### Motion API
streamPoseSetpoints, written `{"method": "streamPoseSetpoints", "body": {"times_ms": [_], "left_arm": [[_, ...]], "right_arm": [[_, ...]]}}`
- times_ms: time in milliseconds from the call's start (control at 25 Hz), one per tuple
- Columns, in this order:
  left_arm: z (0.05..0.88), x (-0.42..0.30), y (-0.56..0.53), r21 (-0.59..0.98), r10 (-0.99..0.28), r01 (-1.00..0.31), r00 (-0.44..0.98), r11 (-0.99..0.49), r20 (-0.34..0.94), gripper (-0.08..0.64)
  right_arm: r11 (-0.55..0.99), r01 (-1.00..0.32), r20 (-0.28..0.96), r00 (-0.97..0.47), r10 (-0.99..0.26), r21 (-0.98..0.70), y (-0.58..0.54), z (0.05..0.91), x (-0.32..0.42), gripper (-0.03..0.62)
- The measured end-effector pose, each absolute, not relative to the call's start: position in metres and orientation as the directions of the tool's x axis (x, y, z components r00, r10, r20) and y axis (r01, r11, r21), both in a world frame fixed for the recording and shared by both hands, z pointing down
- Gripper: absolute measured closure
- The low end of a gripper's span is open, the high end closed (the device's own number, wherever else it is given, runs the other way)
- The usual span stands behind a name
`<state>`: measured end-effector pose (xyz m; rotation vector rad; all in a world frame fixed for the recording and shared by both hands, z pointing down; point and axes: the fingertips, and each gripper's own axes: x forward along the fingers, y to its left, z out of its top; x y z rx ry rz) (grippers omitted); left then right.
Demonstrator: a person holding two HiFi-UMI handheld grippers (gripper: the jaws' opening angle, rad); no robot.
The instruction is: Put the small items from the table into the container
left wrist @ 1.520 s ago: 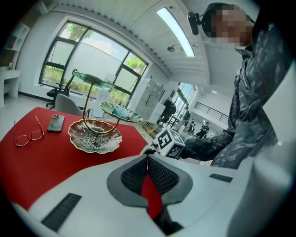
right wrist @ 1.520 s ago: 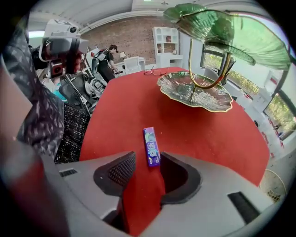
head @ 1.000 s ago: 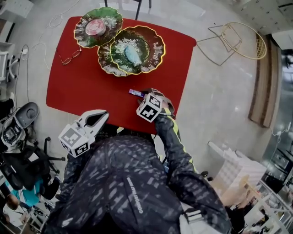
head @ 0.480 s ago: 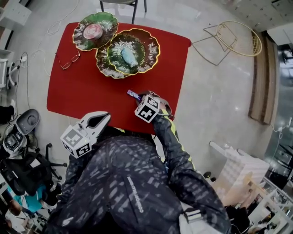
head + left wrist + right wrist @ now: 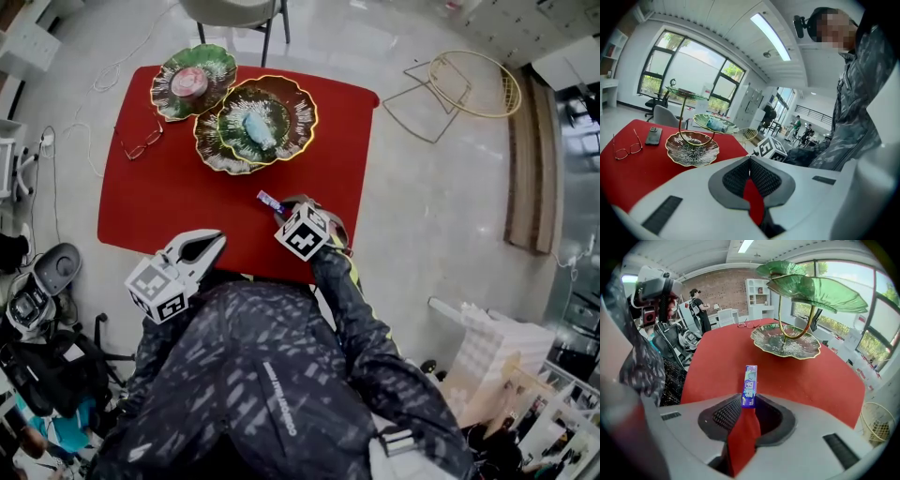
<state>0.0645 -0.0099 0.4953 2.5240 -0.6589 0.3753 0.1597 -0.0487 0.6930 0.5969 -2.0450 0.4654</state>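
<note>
The right gripper (image 5: 749,404) has narrowed its jaws onto the near end of the purple candy pack (image 5: 750,385) and now pinches it. The pack sticks out ahead toward the tiered leaf-dish stand (image 5: 262,120) and seems raised off the red table (image 5: 169,202). The pick looks done, so what remains is carrying the pack to a dish of the stand. The left gripper (image 5: 750,161) hangs well short of the stand, jaws pressed together on nothing. Glasses (image 5: 142,142) lie left of the stand.
</note>
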Motion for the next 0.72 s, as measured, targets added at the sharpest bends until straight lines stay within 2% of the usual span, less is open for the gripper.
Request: {"method": "streamPoseSetpoints", "body": {"times_ms": [240, 440, 720], "left_arm": [[0.492, 0.076, -0.019, 0.379, -0.371, -0.497, 0.857, -0.781, 0.358, 0.549], [0.489, 0.080, -0.025, 0.375, -0.373, -0.496, 0.857, -0.783, 0.355, 0.549], [0.484, 0.083, -0.036, 0.349, -0.384, -0.495, 0.857, -0.795, 0.343, 0.548]], "right_arm": [[0.796, -0.594, 0.839, -0.486, -0.246, -0.111, -0.045, 0.666, 0.155, 0.494], [0.768, -0.612, 0.789, -0.561, -0.252, -0.190, -0.037, 0.640, 0.146, 0.494], [0.763, -0.627, 0.754, -0.576, -0.316, -0.159, -0.045, 0.598, 0.149, 0.494]]}}
